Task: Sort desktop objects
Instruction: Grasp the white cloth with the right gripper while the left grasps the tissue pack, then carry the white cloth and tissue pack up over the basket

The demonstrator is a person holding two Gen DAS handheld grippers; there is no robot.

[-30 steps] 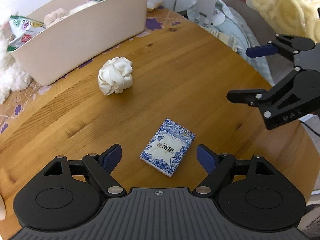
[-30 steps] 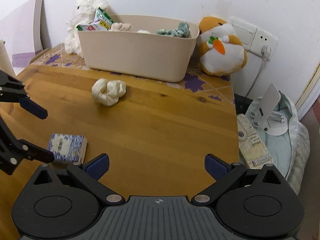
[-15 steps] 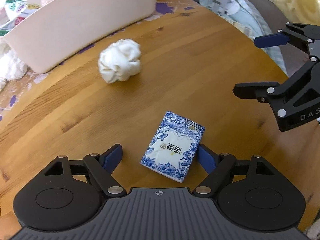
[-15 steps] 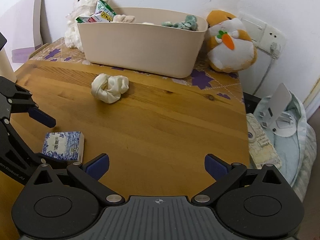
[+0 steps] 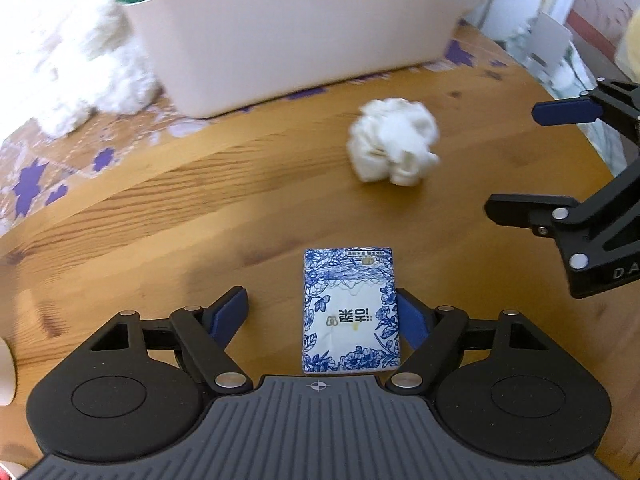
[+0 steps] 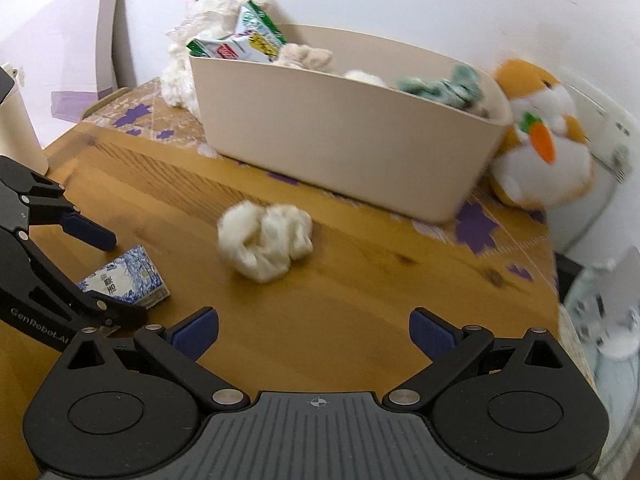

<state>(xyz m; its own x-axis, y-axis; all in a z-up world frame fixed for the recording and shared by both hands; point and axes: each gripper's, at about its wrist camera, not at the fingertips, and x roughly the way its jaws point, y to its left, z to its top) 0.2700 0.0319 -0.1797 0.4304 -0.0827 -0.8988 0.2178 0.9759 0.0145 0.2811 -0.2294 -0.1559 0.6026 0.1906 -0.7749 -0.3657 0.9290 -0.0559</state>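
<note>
A blue-and-white tissue pack [image 5: 351,309] lies flat on the wooden table [image 5: 200,208], between the fingers of my open left gripper [image 5: 320,312]; its right edge touches the right finger. It also shows in the right wrist view [image 6: 126,278] beside the left gripper [image 6: 102,276]. A crumpled white cloth ball [image 5: 394,146] [image 6: 266,238] lies further on. A beige storage bin [image 5: 296,28] [image 6: 344,136] holding several items stands at the back. My right gripper [image 6: 314,330] is open and empty above the table; it shows at the right in the left wrist view [image 5: 528,160].
A white plush toy [image 5: 60,52] [image 6: 208,24] sits left of the bin. An orange-and-white plush [image 6: 544,140] sits at its right. A purple-patterned mat [image 5: 80,152] lies under the bin. A white cup [image 6: 18,120] stands at the far left. Clutter lies beyond the table's right edge [image 6: 560,292].
My left gripper turned left and moved forward, so the tissue pack now lies lengthwise between its fingers against the right one. My right gripper moved closer to the bin and cloth ball.
</note>
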